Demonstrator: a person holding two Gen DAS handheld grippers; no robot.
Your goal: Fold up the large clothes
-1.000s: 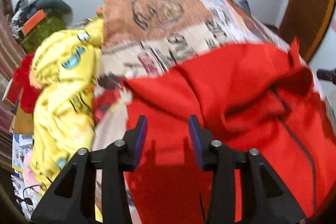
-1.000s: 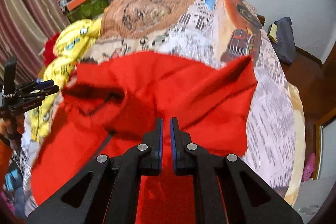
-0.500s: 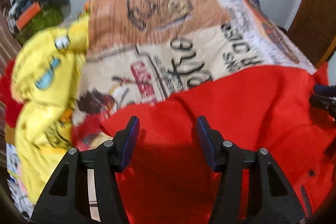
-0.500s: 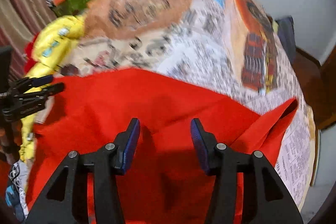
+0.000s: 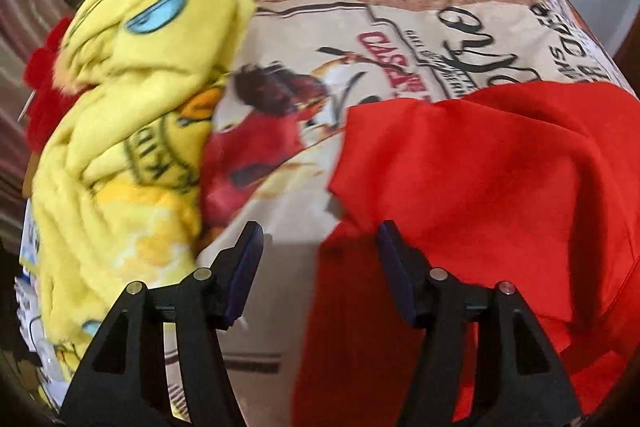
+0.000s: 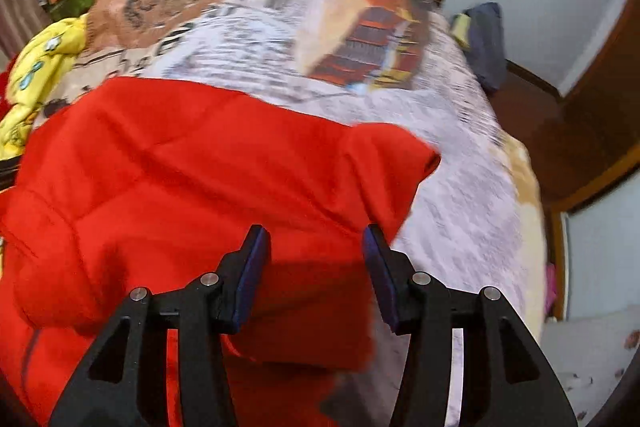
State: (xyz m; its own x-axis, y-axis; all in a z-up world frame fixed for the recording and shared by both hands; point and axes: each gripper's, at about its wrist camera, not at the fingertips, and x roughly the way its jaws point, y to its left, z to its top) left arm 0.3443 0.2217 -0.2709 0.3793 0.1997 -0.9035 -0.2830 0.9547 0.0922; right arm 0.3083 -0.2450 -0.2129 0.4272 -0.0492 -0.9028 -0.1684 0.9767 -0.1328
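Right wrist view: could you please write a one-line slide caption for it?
Open right gripper poised above a rumpled red garment lying on a newsprint-patterned bedspread.

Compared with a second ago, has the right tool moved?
Yes. The right tool, its jaws just opened, has dropped closer over the red garment, judged against the printed bedspread.

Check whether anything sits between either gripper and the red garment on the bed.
Nothing visible does. The right gripper hangs open directly over the red garment. The left gripper, also open, hangs over the garment's edge and the bare bedspread. The yellow blanket lies off to the side, apart from the garment.
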